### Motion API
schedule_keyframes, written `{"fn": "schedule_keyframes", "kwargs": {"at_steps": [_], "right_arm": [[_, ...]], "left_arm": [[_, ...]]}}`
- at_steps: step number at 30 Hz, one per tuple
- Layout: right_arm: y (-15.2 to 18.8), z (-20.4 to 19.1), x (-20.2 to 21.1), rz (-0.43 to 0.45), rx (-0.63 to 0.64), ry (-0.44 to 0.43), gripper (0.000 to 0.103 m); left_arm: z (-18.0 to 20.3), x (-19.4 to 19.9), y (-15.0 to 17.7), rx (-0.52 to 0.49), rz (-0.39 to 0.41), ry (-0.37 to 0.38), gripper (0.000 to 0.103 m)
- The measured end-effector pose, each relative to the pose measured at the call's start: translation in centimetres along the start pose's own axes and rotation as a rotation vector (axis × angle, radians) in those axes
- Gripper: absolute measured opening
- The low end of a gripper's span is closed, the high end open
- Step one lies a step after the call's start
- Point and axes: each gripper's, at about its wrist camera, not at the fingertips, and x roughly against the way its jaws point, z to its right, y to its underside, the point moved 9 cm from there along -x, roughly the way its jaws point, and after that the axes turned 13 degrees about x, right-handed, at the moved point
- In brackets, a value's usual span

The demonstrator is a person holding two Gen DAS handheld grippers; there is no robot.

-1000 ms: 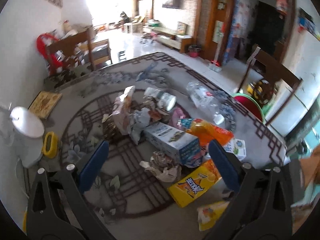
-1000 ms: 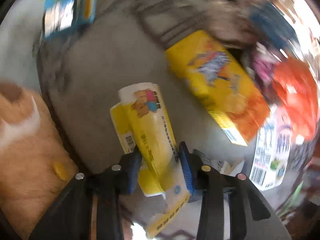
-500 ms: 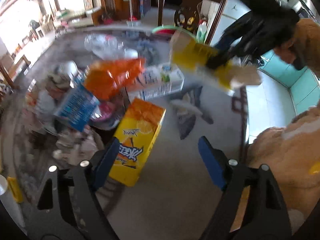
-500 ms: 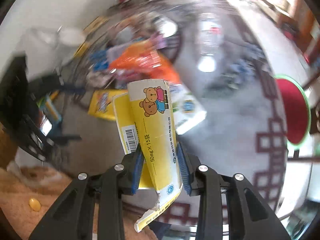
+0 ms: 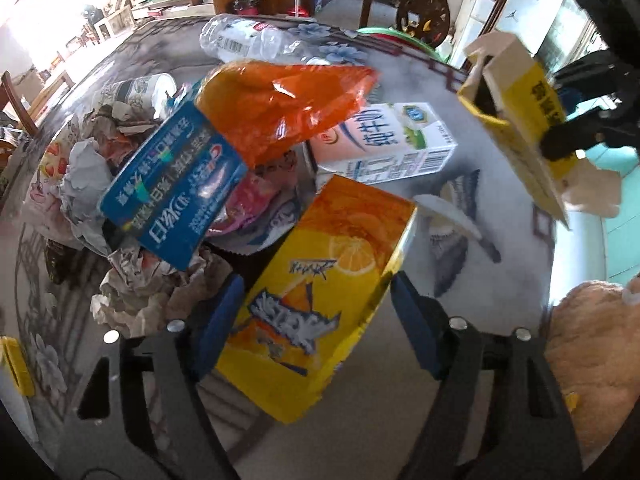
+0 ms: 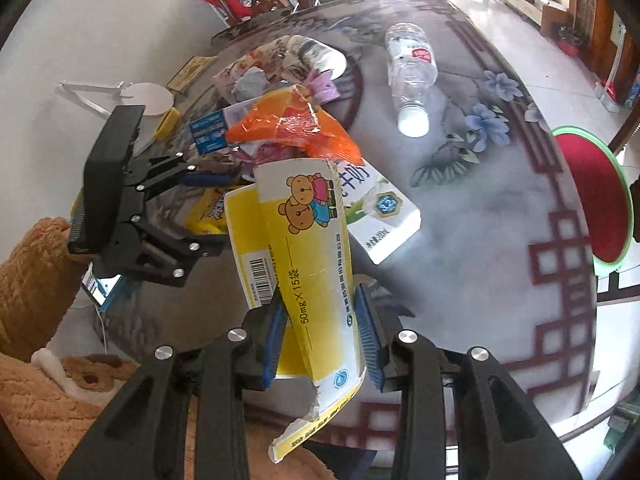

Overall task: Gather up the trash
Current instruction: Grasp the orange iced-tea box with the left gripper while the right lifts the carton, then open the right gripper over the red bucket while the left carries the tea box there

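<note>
- My right gripper (image 6: 322, 342) is clenched on a flattened yellow medicine box (image 6: 308, 264) with cartoon bears printed on it; the blue pads press both sides of it, and its torn flap hangs down below them.
- From my left wrist camera I see that same yellow box (image 5: 524, 120) held up in the air at the far right, clear of the table.
- My left gripper (image 5: 316, 320) is spread wide, grasping nothing, with its fingers either side of the near end of an orange juice carton (image 5: 316, 292).
- I can't tell whether the fingers touch the carton or the table.
- That carton lies flat on the grey patterned tabletop (image 5: 500, 300), at the near edge of the trash pile.
- Just left of the carton sits crumpled paper (image 5: 148, 288), and above it a blue toothpaste box (image 5: 172, 188) leans over the heap.
- A white milk carton (image 5: 392, 144) lies on its side just beyond the juice carton.
- An orange plastic bag (image 5: 280, 108) sits on top of the pile, overlapping the blue box.
- Further back a paper cup (image 5: 140, 92) lies tipped over to the left.
- Farthest on the table, a clear plastic bottle (image 5: 248, 42) lies on its side, apart from the pile.
- Beyond the table edge, my right camera shows a red stool (image 6: 592, 200) with a green rim.
</note>
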Motion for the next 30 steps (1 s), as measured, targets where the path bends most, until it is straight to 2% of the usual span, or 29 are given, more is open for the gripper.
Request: {"fn": "schedule_keyframes", "kwargs": {"at_steps": [4,8,14,17,20,24,30], "right_arm": [[-0.5,0.0,0.0,-0.001,0.017,-0.009,0.034],[-0.9,0.5,0.3,0.006,0.019,-0.019,0.034],[-2.0,1.6,1.1,0.028,0.024,-0.057,0.034],[-2.7,2.0,1.5,0.051,0.021,-0.096,0.034],[-3.6,2.9,2.1,0.074,0.018,-0.115,0.034],[-4.8,5.6,3.3,0.12,-0.019,-0.104,0.034],[-5.9,13.9,6.3,0.199,-0.125,0.003,0.034]], "left_arm": [[0.2,-1.3,0.5,-0.013,-0.043,-0.009,0.076],[0.7,-1.4,0.8,0.003,-0.059,-0.003,0.063],[2.6,1.4,0.6,0.115,-0.012,0.06,0.06],[4.2,3.7,0.1,0.175,0.008,0.141,0.06],[6.1,5.5,-1.1,0.204,0.034,0.187,0.06],[7.6,7.5,-5.1,0.257,0.127,0.226,0.06],[9.1,7.6,-15.4,0.32,0.296,0.168,0.059]]}}
